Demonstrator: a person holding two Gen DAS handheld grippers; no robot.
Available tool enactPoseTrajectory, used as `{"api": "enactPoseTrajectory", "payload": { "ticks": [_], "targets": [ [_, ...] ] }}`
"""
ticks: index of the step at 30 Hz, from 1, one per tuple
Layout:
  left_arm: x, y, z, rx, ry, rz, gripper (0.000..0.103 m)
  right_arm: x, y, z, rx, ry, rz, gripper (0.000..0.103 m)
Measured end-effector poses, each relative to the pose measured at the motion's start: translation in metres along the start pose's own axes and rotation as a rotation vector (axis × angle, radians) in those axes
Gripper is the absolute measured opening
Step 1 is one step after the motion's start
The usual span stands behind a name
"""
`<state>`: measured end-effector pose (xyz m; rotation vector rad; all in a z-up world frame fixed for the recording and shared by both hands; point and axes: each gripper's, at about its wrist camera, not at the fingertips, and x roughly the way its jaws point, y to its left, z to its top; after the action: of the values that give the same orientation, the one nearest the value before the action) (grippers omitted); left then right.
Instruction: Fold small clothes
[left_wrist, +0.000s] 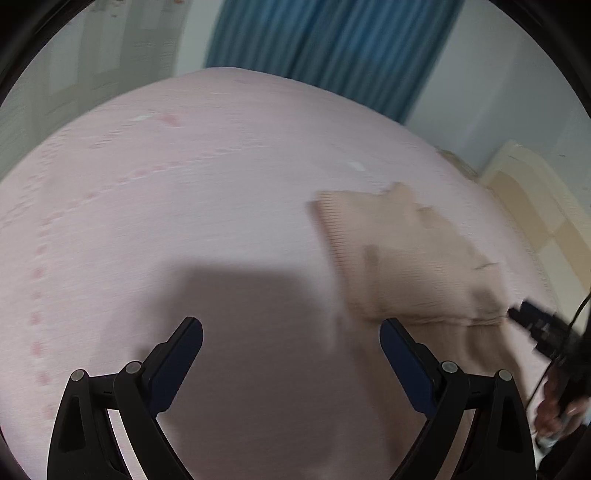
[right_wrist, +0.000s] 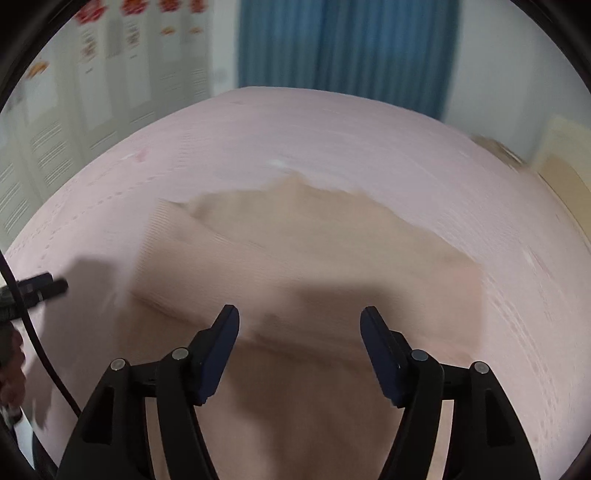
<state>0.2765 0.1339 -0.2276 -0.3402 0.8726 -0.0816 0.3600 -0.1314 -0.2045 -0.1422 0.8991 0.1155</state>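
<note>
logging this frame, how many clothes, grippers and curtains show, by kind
beige garment: 1
grippers: 2, left gripper and right gripper, both with jaws apart and nothing between them
blue curtain: 1
pink bed sheet: 1
total: 5

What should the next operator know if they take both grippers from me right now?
Left gripper: jaws open, empty, above bare pink bedsheet.
Right gripper: jaws open, empty, above the beige garment.
The garment lies on the sheet, to the right of the left gripper, rumpled, with part already lapped over; the views are blurred.
Done: no neat fold visible.
Left: grasp the edges, fold, flatten.
</note>
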Motion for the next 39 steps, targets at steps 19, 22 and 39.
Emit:
{"api": "enactPoseTrajectory", "payload": {
  "ticks": [19,22,39],
  "targets": [
    [0.085,-0.074,0.028,0.133,0.055,0.044,0.054,0.037,-0.133,-0.073,0.282,0.042,0.010,0.067],
    [0.080,-0.079,0.027,0.157,0.016,0.061,0.048,0.039,-0.139,-0.075,0.309,0.041,0.028,0.067],
    [0.068,-0.095,0.031,0.221,-0.068,0.119,0.006,0.046,-0.131,-0.076,0.287,0.047,-0.007,0.067]
  ]
}}
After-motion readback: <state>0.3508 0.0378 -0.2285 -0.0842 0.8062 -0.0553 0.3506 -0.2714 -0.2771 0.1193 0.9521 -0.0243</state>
